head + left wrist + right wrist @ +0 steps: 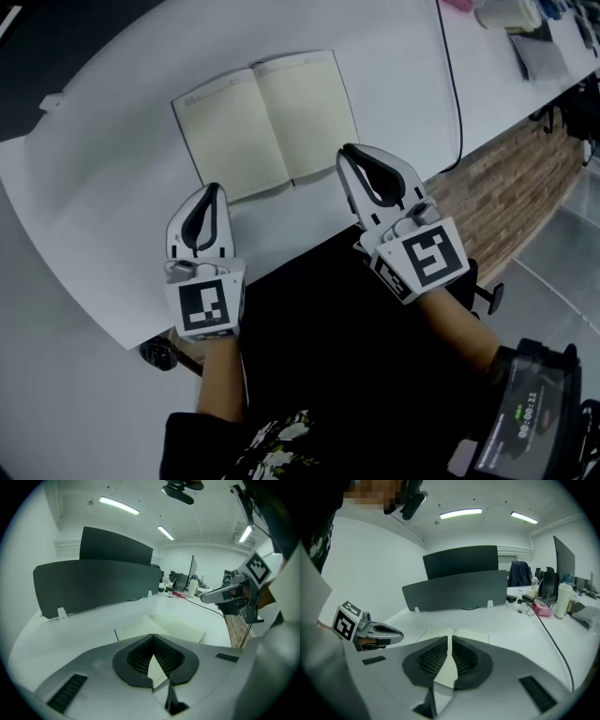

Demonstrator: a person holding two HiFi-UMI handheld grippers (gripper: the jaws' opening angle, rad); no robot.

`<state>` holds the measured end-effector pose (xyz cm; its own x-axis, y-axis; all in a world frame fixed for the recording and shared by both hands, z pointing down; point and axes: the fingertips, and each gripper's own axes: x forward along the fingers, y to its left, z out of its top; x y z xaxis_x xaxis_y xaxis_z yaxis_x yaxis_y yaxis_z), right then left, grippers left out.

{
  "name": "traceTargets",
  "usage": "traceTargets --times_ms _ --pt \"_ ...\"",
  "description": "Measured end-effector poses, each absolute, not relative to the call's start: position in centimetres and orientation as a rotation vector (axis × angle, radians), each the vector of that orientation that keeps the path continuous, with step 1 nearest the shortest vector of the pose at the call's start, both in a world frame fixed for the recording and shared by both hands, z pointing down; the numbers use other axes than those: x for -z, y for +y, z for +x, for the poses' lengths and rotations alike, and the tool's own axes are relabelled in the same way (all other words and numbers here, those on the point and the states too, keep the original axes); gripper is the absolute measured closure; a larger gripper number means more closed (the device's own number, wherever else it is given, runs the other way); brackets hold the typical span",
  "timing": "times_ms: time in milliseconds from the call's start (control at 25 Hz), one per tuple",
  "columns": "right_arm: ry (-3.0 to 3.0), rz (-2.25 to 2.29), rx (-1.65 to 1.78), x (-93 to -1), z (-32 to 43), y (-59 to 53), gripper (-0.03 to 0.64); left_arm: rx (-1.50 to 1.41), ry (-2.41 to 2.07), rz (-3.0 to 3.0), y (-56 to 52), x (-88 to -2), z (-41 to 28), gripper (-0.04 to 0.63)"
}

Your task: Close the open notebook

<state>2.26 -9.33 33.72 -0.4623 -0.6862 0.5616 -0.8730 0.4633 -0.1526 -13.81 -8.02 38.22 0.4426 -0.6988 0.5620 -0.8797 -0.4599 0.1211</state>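
White table (pixel 103 178), open notebook (pixel 267 122), blank cream pages

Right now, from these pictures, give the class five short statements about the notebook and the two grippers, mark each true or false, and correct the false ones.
1. The notebook lies open on the white table. True.
2. The left gripper holds a page. False: its jaws are shut, with nothing between them.
3. The right gripper is shut. True.
4. A black cable lies across the notebook's pages. False: it runs over the table to the notebook's right, clear of it.
5. Both grippers are at the notebook's far edge. False: they are at its near side, toward the person.
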Motion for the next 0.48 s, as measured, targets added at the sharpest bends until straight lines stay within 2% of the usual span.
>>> traceTargets --times_ms 160,280,480 --pt "-2.256 1.309 -0.648 -36.3 2.9 -9.6 0.544 -0.705 -1.296 2.283 -7.9 -40.2 -13.2 0.588" --pt "-2.236 1.298 -0.685 -38.1 3.4 -10.2 0.462 -0.775 -1.303 2.29 -8.5 -41.5 -12.6 0.588" --pt "-2.202 1.285 -0.717 -40.4 3.3 -11.3 0.453 -0.894 -1.277 2.282 -8.7 -43.5 -12.9 0.588"
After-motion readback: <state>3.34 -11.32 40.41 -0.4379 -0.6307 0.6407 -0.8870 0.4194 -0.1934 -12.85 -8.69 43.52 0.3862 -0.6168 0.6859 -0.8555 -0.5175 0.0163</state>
